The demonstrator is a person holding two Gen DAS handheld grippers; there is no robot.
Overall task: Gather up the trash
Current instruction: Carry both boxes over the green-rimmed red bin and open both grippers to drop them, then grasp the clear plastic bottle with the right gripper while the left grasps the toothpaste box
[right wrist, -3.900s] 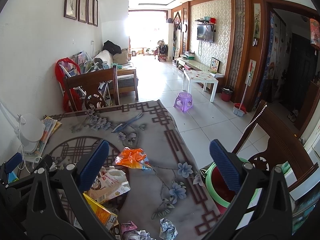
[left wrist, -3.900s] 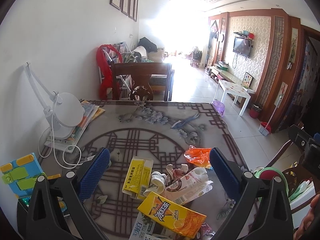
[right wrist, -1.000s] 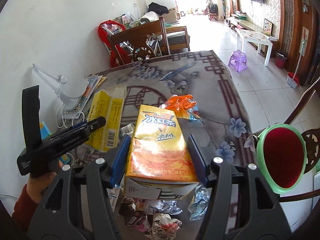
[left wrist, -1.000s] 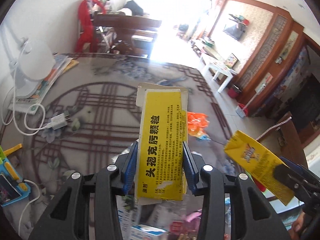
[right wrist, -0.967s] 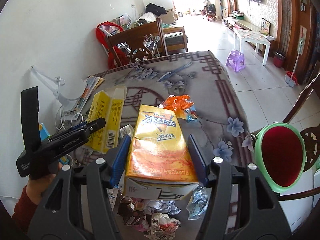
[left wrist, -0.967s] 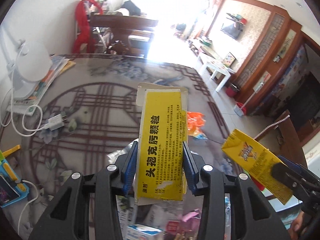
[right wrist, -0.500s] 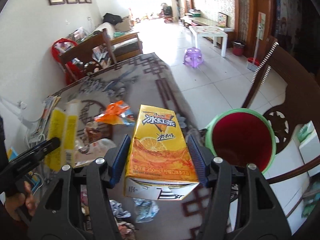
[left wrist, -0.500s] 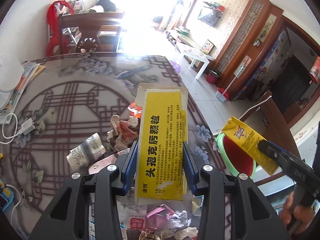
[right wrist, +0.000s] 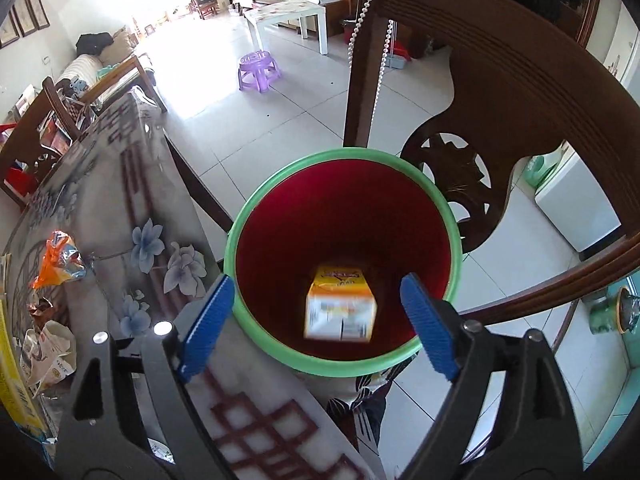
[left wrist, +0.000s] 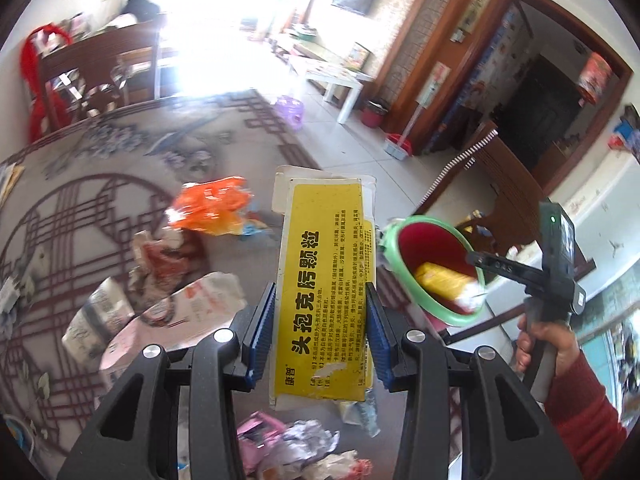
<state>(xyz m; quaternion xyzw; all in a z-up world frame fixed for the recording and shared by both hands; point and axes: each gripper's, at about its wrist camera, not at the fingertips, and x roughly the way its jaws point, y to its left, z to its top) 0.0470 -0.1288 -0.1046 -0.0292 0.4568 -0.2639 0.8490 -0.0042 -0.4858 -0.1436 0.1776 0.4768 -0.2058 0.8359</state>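
Note:
My left gripper (left wrist: 320, 308) is shut on a flattened yellow box (left wrist: 326, 280) with black print, held upright above the table. My right gripper (right wrist: 316, 312) hangs open over the red bin with a green rim (right wrist: 280, 184). An orange juice carton (right wrist: 340, 308), blurred, is inside the bin, free of the fingers. The left wrist view shows the same bin (left wrist: 448, 316) off the table's right edge, the carton (left wrist: 440, 280) in it, and the right gripper (left wrist: 476, 258) held by a hand in a red sleeve.
Loose trash lies on the patterned table (left wrist: 80, 184): an orange wrapper (left wrist: 208, 208), crumpled paper bags (left wrist: 188, 304), and foil and pink scraps (left wrist: 296, 448) near the front. A wooden chair (right wrist: 500, 120) stands behind the bin. A purple stool (right wrist: 258, 68) is on the tiled floor.
My right gripper swung over the bin, opened, and the orange juice carton dropped in. My left gripper turned right toward the bin, still holding the yellow box.

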